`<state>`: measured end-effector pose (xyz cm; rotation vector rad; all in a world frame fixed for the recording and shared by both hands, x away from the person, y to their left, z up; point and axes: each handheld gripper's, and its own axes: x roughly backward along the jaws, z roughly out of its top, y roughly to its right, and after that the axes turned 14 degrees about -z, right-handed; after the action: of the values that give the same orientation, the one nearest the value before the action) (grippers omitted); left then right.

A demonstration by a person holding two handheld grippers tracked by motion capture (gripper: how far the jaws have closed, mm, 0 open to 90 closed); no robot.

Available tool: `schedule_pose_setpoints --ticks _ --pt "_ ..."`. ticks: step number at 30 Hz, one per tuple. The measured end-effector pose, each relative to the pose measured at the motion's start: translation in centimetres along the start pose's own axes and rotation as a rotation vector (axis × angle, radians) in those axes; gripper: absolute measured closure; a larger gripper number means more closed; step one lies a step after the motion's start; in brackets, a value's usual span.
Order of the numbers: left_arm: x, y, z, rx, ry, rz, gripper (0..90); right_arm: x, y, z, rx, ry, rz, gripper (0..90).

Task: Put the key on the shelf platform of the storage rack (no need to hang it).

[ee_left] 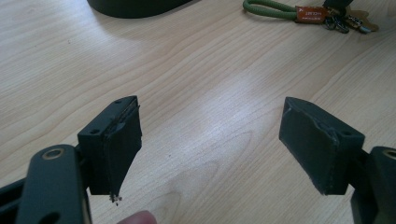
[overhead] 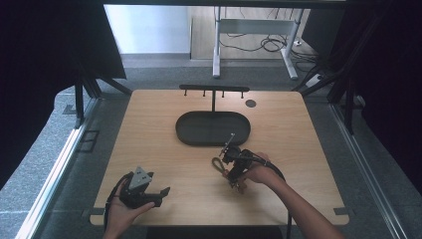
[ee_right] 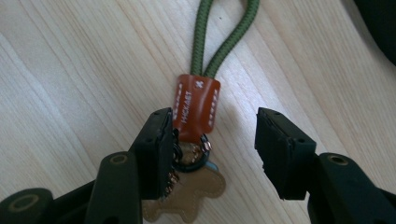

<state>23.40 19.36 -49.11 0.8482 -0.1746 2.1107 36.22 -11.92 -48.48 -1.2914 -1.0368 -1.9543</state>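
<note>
Centrally, right gripper (ee_right: 212, 154) poised low over keychain (ee_right: 196, 116) flat on table (overhead: 298, 149) before black tray (overhead: 213, 128), jaws spread astride its leather tag, nothing clamped, presumably for pickup; left gripper (ee_left: 210, 144) parked aside near table's front edge, wide open, empty.

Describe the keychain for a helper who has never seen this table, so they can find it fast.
On the wooden table, look just in front of the black oval tray, under the right gripper. The keychain has a green cord loop and an orange leather tag.

Wooden table (overhead: 298, 149): black oval tray (overhead: 191, 130), green-cord keyring (overhead: 219, 165), possibly grommet (overhead: 251, 103).
</note>
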Motion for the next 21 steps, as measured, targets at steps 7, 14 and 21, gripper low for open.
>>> schedule_pose_setpoints --ticks 7,14,21 --pt "-0.1 0.2 0.1 -0.005 -0.002 -0.003 21.5 -1.0 -1.0 0.8 0.013 -0.004 0.021 48.4" --pt "-0.3 0.1 0.0 -0.002 -0.008 -0.003 21.6 -1.5 -1.5 1.1 0.022 -0.025 0.022 51.5" --pt "-0.2 0.1 0.0 -0.004 -0.002 0.000 21.6 -1.7 -1.4 1.2 0.017 -0.031 0.016 57.0"
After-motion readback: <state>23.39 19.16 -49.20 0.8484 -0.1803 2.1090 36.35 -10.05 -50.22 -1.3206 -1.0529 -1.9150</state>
